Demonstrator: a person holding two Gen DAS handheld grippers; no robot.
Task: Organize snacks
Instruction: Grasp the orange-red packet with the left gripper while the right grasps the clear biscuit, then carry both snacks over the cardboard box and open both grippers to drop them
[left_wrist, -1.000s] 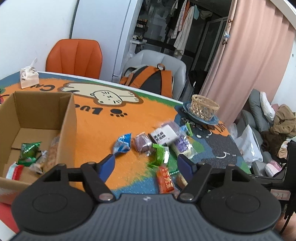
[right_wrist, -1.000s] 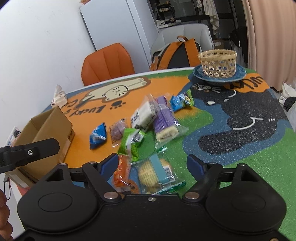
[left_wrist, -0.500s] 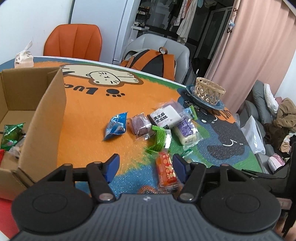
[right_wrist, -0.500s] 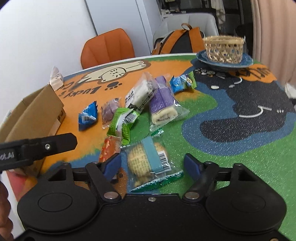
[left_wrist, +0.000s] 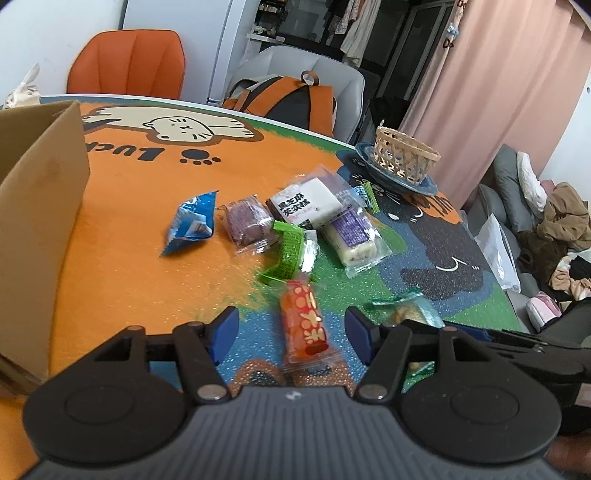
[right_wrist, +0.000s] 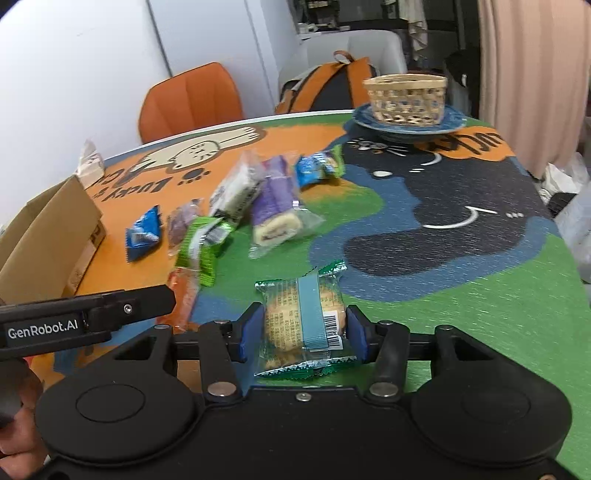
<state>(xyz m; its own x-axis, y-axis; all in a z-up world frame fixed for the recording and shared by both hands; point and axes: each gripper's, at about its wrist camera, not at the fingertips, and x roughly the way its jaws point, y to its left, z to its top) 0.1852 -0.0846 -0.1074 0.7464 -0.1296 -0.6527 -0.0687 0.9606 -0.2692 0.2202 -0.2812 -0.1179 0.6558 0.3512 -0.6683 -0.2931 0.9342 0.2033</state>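
Left gripper (left_wrist: 291, 328): jaws part open, straddling the orange-red snack packet (left_wrist: 304, 325), untouched, long axis pointing away along the fingers. Right gripper (right_wrist: 304, 330): jaws closing on the green-edged biscuit packet (right_wrist: 304, 325), pads touching its sides, long axis likewise, lying on the table mat (right_wrist: 461, 314).

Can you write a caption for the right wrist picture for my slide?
The right claw closes around a green-wrapped cracker pack on the colourful cat table mat.

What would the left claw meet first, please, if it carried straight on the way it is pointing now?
Most likely the orange-red snack packet, which lies on the mat between the left claw's open fingers, directly ahead. Depth is hard to judge, so the printed mat beneath might come first.
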